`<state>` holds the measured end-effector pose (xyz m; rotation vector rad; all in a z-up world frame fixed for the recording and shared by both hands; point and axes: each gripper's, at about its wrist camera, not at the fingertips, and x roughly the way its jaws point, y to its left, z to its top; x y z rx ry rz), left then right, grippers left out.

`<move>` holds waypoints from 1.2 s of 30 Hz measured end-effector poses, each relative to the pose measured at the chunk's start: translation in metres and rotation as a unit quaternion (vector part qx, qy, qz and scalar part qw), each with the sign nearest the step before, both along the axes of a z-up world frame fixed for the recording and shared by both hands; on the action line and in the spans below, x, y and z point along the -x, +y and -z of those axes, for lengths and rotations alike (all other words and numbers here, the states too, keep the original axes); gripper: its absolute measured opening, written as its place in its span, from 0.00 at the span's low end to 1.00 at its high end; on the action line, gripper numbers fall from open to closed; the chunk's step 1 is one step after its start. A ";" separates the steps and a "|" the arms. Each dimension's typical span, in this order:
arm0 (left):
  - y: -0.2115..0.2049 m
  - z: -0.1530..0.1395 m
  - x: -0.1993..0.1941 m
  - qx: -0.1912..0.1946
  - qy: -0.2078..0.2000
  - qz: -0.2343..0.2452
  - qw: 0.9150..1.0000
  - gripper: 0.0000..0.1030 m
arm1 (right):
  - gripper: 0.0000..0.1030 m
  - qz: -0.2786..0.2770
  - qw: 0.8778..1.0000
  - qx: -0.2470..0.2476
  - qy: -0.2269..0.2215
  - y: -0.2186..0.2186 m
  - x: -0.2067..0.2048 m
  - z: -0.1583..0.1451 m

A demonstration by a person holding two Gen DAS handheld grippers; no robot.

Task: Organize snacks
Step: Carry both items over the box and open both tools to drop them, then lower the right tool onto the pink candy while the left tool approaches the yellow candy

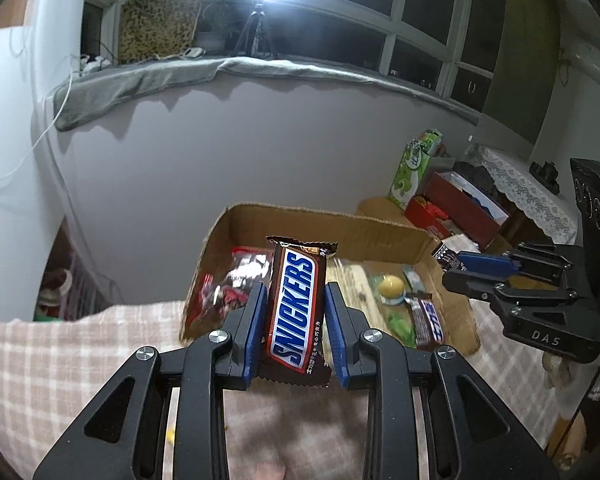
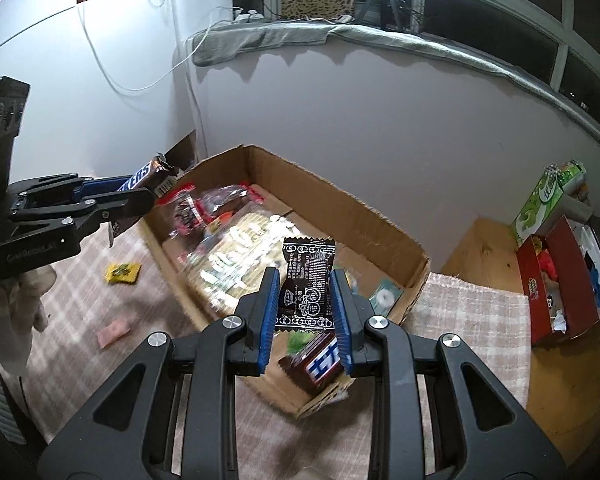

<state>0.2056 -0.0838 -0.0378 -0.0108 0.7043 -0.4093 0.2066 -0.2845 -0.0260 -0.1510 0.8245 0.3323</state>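
Evidently both are mid-delivery: the left gripper (image 1: 296, 312) has its jaws clamped on a Snickers bar (image 1: 294, 308), the right gripper (image 2: 305, 300) pinches a black candy packet (image 2: 306, 280), both above the cardboard box (image 2: 360, 216) collecting snacks.

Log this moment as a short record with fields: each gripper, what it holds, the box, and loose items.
left gripper: shut on Snickers bar, held upright
right gripper: shut on black candy packet
cardboard box: open, on checked cloth, already holding several wrapped snacks
in box, near corner: second brown bar
loose on cloth: yellow packet, pink packet
off to the side: red box, green carton
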 end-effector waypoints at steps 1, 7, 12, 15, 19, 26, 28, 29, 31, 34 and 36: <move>-0.001 0.000 -0.001 0.003 -0.004 -0.001 1.000 0.27 | 0.26 0.005 1.000 -0.001 -0.004 -0.001 -0.004 0.001; -0.002 0.012 -0.015 0.006 0.006 -0.005 1.000 0.27 | 0.26 0.013 0.999 -0.036 -0.002 -0.002 -0.021 0.007; -0.003 0.019 -0.023 -0.007 0.011 -0.009 1.000 0.27 | 0.26 0.024 0.999 -0.034 0.014 -0.004 -0.033 0.024; -0.004 0.020 -0.025 -0.011 0.015 -0.014 1.000 0.34 | 0.35 0.029 0.999 -0.029 0.004 -0.004 -0.035 0.026; 0.000 0.020 -0.023 -0.009 0.012 -0.021 1.000 0.38 | 0.60 0.036 0.999 -0.033 -0.017 -0.005 -0.031 0.021; 0.011 0.016 -0.016 -0.002 0.009 -0.027 1.000 0.38 | 0.60 0.037 0.998 -0.042 -0.014 -0.005 -0.024 0.016; 0.012 0.014 -0.012 -0.003 0.007 -0.027 1.000 0.38 | 0.60 0.038 0.998 -0.041 -0.015 -0.006 -0.020 0.014; 0.014 0.012 -0.009 -0.002 0.006 -0.028 1.000 0.38 | 0.60 0.037 0.998 -0.038 -0.016 -0.005 -0.016 0.012; 0.017 0.009 -0.005 -0.001 0.005 -0.028 1.000 0.38 | 0.60 0.034 0.999 -0.034 -0.018 -0.002 -0.010 0.009; 0.021 0.002 0.006 -0.001 -0.003 -0.030 1.000 0.38 | 0.60 0.031 0.999 -0.032 -0.024 0.002 0.002 0.002; 0.024 -0.003 0.016 -0.004 -0.010 -0.030 0.999 0.38 | 0.60 0.028 0.999 -0.032 -0.028 0.004 0.011 -0.003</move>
